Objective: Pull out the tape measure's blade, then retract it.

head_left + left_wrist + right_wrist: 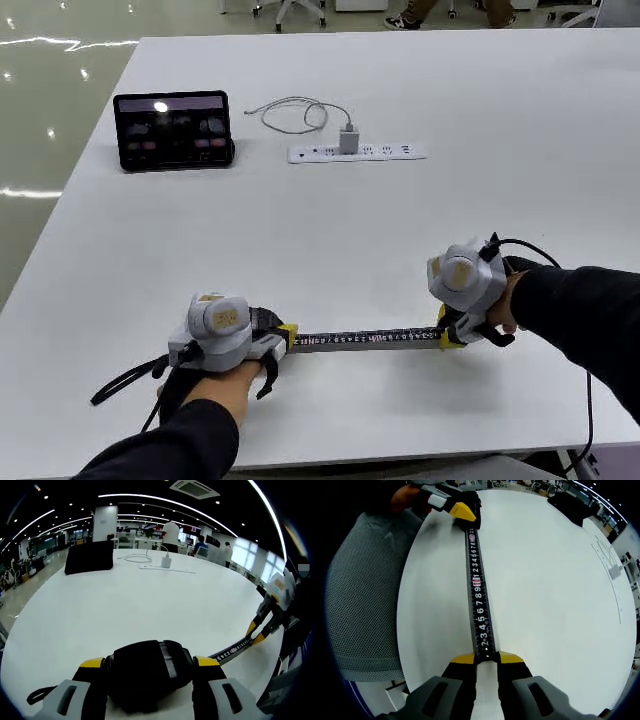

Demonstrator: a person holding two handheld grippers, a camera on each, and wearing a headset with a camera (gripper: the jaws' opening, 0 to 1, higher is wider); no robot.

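The black tape measure case (pixel 150 672) sits between the yellow-tipped jaws of my left gripper (pixel 272 341), which is shut on it near the table's front edge. Its blade (pixel 365 338) runs out to the right, flat just above the white table (pixel 330 230). My right gripper (pixel 447 335) is shut on the blade's end. In the right gripper view the blade (pixel 479 595) shows black with white numbers, stretching from my jaws to the case (pixel 470 511) held by the left gripper (pixel 455 505). The right gripper (pixel 260 630) appears at the right of the left gripper view, holding the blade (pixel 232 652).
A dark tablet (pixel 173 130) stands at the back left of the table. A white power strip (pixel 357 152) with a plugged charger and coiled cable (pixel 295 113) lies behind the middle. Cords trail from both grippers. People sit at desks beyond the table.
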